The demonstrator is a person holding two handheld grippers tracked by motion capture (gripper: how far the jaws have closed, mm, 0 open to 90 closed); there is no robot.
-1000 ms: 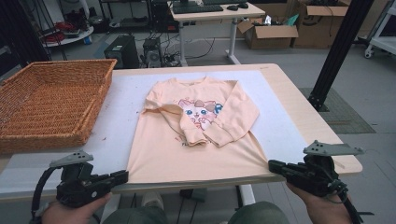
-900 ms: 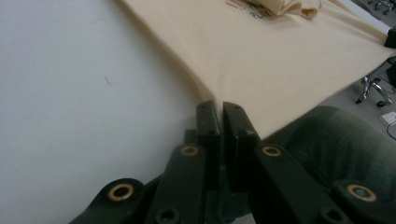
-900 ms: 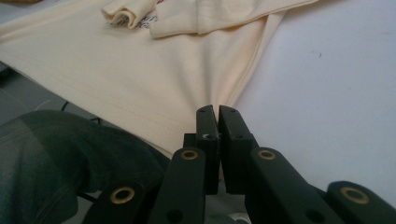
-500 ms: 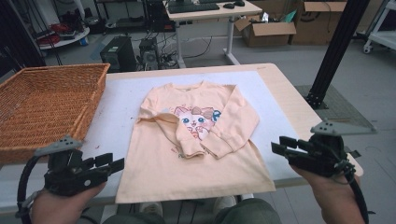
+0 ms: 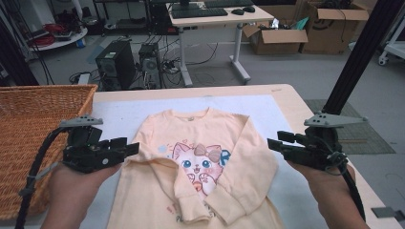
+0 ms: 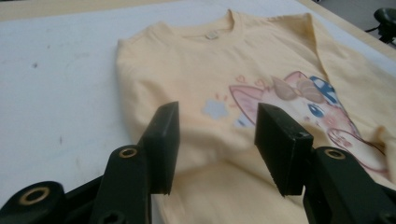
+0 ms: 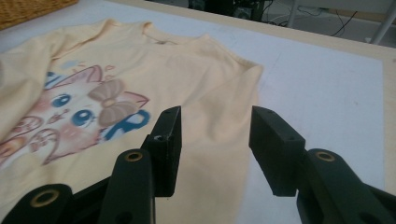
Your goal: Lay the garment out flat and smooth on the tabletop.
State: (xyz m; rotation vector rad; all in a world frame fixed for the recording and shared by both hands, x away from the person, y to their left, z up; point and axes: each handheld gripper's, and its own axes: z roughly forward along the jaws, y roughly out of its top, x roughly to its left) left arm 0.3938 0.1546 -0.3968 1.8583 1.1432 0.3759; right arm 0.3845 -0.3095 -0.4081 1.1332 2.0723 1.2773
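The pale peach sweatshirt lay face up in the lower middle of the high view, on the white mat that covered the wooden table. Its front carried a cartoon cat print with a bow and blue eyes. Both long sleeves were folded inward across the chest, crossing below the print, and the neckline pointed toward the top of the frame. The left gripper hovered at the shirt's left edge, jaws spread with nothing between them, having just been opening. The right gripper hung at the right edge, jaws likewise parted and empty, just opened further. A wicker basket sat at the left of the frame
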